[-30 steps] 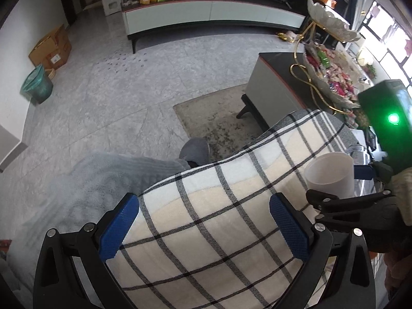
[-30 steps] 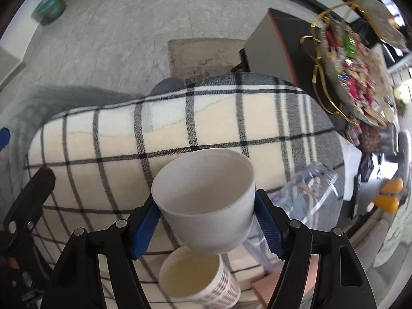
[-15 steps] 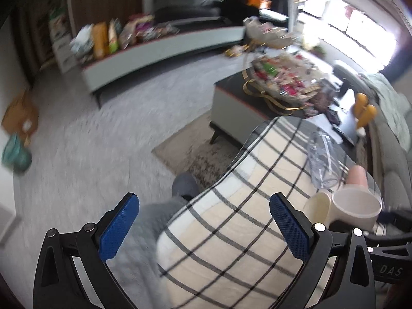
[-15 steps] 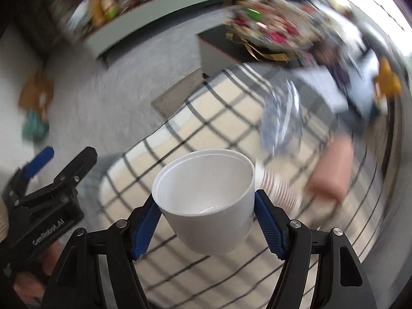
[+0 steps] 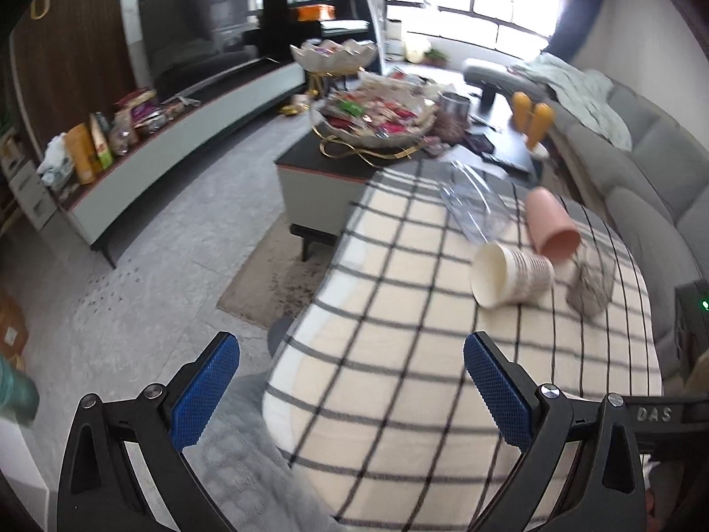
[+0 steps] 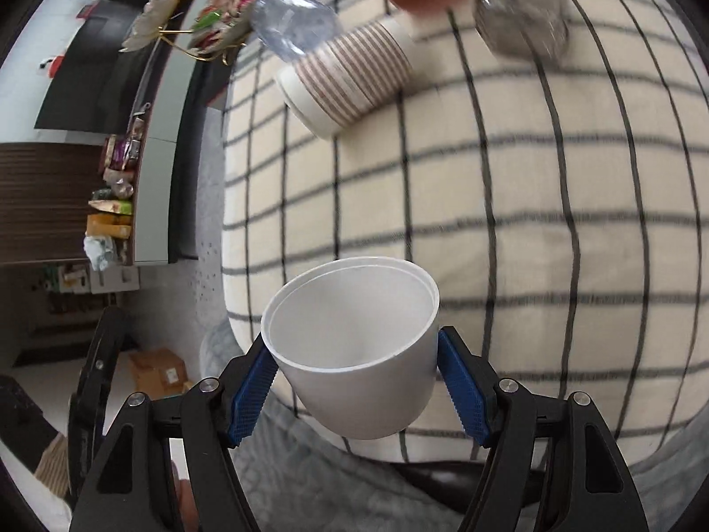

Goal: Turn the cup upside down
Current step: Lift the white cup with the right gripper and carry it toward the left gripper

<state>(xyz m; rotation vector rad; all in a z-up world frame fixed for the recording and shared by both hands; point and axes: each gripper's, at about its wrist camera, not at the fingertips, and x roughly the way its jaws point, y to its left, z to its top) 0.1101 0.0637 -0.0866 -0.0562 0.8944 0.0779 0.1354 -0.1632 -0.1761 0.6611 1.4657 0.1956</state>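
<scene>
My right gripper (image 6: 356,392) is shut on a plain white cup (image 6: 354,346), its blue pads pressing both sides. The cup's mouth faces the camera, and it hangs over the near edge of the checked blanket (image 6: 509,204). The view is rolled sideways, so the cup is turned with the gripper. My left gripper (image 5: 350,390) is open and empty, held above the near left edge of the same blanket (image 5: 399,377). The white cup does not show in the left wrist view.
On the blanket lie a striped paper cup (image 5: 509,275) on its side, a pink cup (image 5: 551,224), a clear plastic cup (image 5: 474,208) and a grey glass (image 5: 591,283). They also show in the right wrist view, the striped cup (image 6: 350,80) nearest. A dark coffee table (image 5: 319,168) with a snack tray stands beyond.
The right gripper has rolled sideways with the white cup in it and pulled back towards the blanket's near edge. The left gripper has tilted up and swung right, still open.
</scene>
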